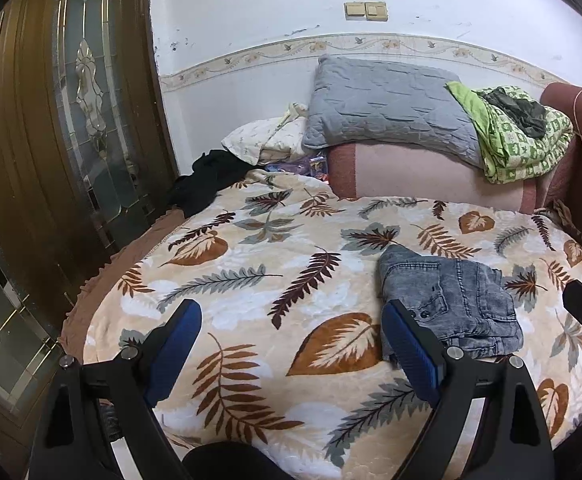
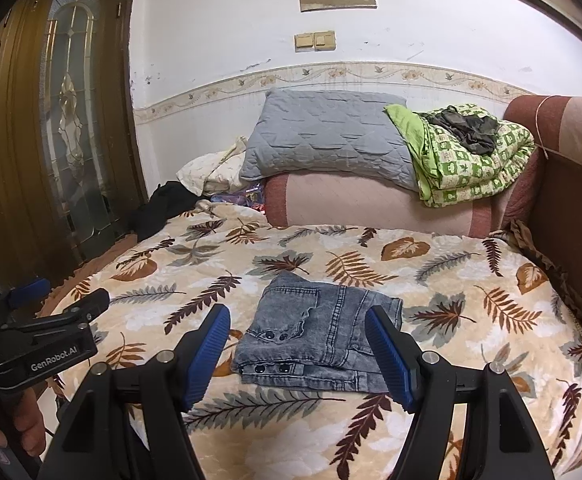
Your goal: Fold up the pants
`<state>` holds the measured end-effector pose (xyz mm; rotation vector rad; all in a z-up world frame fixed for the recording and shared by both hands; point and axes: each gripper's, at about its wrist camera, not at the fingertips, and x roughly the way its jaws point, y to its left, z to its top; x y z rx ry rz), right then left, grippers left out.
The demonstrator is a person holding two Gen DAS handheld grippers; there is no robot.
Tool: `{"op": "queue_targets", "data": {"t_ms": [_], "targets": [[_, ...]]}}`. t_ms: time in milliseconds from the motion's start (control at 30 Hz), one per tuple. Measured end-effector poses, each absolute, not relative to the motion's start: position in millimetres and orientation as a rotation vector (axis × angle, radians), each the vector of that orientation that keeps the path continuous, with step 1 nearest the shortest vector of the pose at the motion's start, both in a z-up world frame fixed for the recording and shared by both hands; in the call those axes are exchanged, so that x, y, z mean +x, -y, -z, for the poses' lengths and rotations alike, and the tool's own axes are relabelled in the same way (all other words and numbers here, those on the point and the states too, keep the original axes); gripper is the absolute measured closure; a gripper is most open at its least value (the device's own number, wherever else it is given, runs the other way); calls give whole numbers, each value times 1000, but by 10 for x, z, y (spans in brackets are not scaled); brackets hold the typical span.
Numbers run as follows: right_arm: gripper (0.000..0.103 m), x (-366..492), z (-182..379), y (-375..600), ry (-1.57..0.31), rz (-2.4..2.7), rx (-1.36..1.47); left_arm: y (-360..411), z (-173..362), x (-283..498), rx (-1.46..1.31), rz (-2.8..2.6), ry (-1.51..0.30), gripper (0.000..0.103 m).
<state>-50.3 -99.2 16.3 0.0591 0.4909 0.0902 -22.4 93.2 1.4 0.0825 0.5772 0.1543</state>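
Grey washed-denim pants (image 1: 451, 300) (image 2: 315, 332) lie folded into a small flat bundle on the leaf-patterned blanket (image 1: 251, 280) (image 2: 471, 304) that covers the bed. My left gripper (image 1: 291, 312) hovers open over bare blanket, to the left of the pants, with nothing between its blue pads. My right gripper (image 2: 297, 314) is open too. It points at the bundle from the near side, and the pants show between its fingers without touching the pads (image 2: 387, 356). The left gripper's body (image 2: 51, 320) shows at the left edge of the right wrist view, with a hand (image 2: 19, 424) under it.
At the head of the bed a grey pillow (image 1: 387, 104) and a green patterned quilt (image 1: 519, 136) rest on a folded pink blanket (image 1: 411, 172). A black garment (image 1: 207, 180) lies at the far left corner. A wooden glass-panelled door (image 1: 71, 140) stands left, a brown upholstered side (image 2: 571, 208) right.
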Motion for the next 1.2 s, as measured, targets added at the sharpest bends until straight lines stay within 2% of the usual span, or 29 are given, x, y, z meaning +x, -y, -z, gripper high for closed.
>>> {"op": "queue_targets", "data": {"t_ms": [1200], "targets": [[30,-383,-154,792,-505,-108,27,-1070,-5,-158,54,-159,-602,11]]}}
